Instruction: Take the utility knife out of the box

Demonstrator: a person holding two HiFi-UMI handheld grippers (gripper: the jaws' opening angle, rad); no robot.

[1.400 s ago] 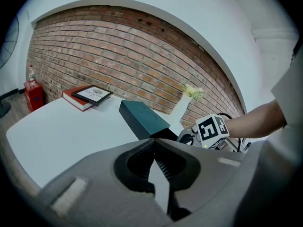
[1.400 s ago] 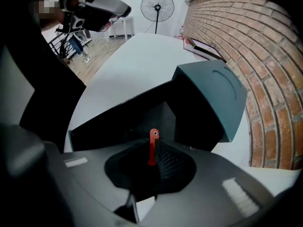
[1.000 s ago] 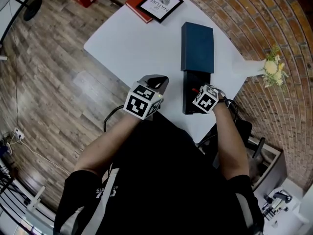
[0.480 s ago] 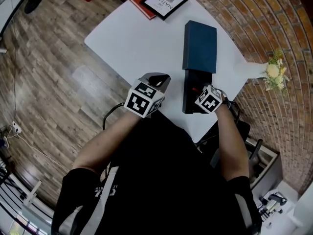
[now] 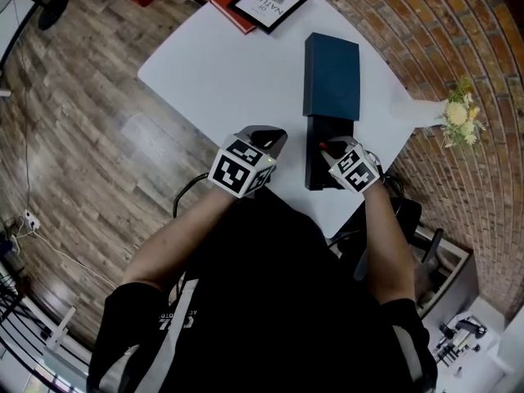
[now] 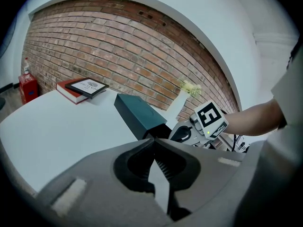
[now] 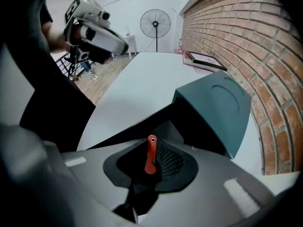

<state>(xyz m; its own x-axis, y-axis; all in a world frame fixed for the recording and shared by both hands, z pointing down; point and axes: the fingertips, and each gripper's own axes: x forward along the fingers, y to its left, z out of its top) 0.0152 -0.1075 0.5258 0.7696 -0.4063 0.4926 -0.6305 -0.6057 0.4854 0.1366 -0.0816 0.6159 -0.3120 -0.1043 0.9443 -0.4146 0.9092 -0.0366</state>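
Observation:
A dark teal box sleeve [image 5: 332, 76] lies on the white table [image 5: 229, 72], and its black inner tray [image 5: 313, 164] is slid out toward me. My right gripper [image 5: 329, 148] hangs just over that tray, pointing steeply down, shut on the red utility knife [image 7: 151, 154]. The knife stands up between the jaws above the tray [image 7: 189, 126]; only its red end [image 5: 325, 146] shows in the head view. My left gripper [image 5: 266, 135] rests left of the tray, shut and empty [image 6: 154, 145]. The sleeve [image 6: 137, 115] is ahead of it.
A red book with a framed card [image 5: 266, 2] lies at the table's far corner. A white vase of flowers [image 5: 452, 113] stands at the right edge by the brick wall. A fan [image 7: 155, 22] stands beyond the table. The table's near edge is right by my body.
My right gripper has lifted a little with the red knife, and its marker cube has tilted. The left gripper has stayed in place.

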